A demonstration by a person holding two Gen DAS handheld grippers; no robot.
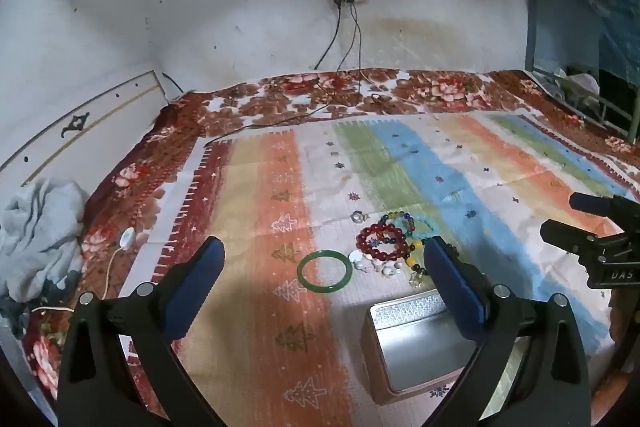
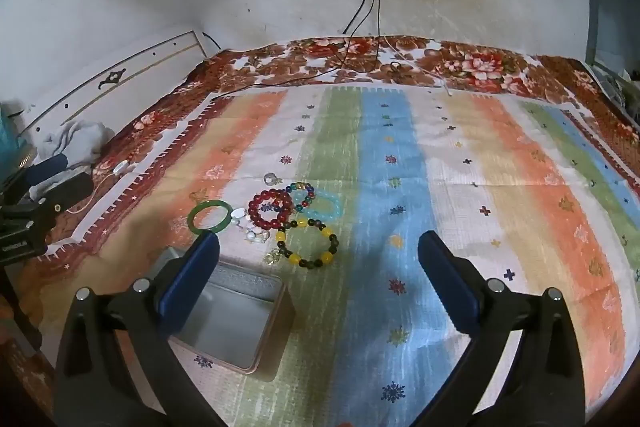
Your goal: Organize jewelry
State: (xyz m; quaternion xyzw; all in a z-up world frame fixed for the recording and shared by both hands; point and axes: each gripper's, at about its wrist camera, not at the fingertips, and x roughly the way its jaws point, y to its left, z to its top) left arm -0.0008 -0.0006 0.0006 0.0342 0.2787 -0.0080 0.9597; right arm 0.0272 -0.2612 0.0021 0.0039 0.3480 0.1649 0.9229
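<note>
Jewelry lies in a cluster on the striped cloth (image 2: 400,155): a green bangle (image 1: 324,271) (image 2: 210,217), a red bead bracelet (image 1: 383,242) (image 2: 270,209), a yellow-and-dark bead bracelet (image 2: 307,242), a light blue bracelet (image 2: 324,207), a multicolour bead bracelet (image 2: 303,194), a small clear ring (image 1: 358,216) (image 2: 271,179) and white beads (image 1: 376,265) (image 2: 252,230). An open silver tin (image 1: 416,343) (image 2: 228,319) stands just in front of the cluster. My left gripper (image 1: 324,263) is open and empty above the bangle. My right gripper (image 2: 318,251) is open and empty above the cloth.
The cloth lies on a floral bedspread (image 2: 460,63) against a white wall. Cables (image 2: 360,23) hang from a wall socket onto the bed. A grey bundle of fabric (image 1: 36,227) and a white corded switch (image 1: 127,238) lie at the left edge.
</note>
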